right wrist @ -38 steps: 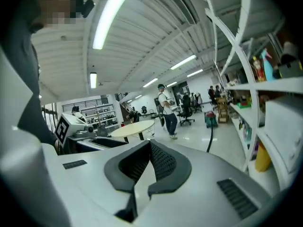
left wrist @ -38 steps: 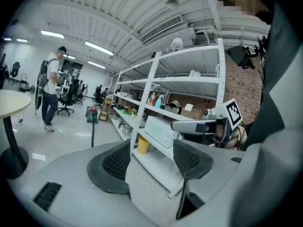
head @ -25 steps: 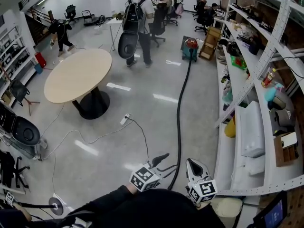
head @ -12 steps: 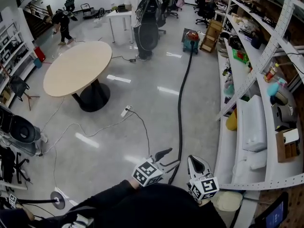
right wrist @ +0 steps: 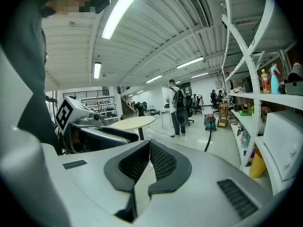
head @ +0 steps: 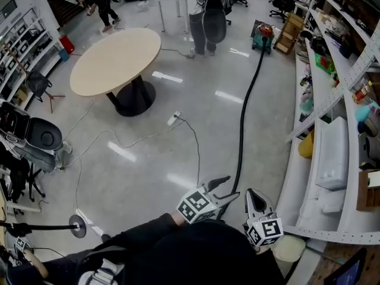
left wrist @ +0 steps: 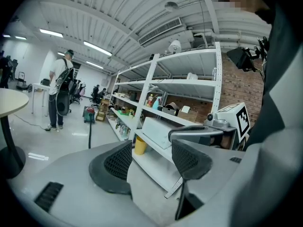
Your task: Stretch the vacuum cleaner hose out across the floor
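The red vacuum cleaner (head: 264, 37) stands far off by the shelves. Its black hose (head: 242, 117) runs in a nearly straight line across the floor toward me, and its near end disappears beneath my grippers. My left gripper (head: 227, 187) hovers just left of that end with its jaws open; in the left gripper view (left wrist: 154, 157) nothing lies between the pads. My right gripper (head: 254, 193) is just right of the hose, shut and empty (right wrist: 149, 148). Vacuum cleaner (right wrist: 209, 122) and hose (right wrist: 207, 143) show far ahead in the right gripper view.
White shelving (head: 332, 159) lines the right side, with a yellow bucket (head: 306, 144) at its foot. A round table (head: 116, 61) stands at the left. A power strip (head: 173, 119) with cable lies mid-floor. A person with a backpack (head: 208, 10) stands beyond the table.
The head view has swung, so table, hose and vacuum cleaner now sit further right in the picture. Both grippers stay side by side over the hose's near end, with their jaws unchanged.
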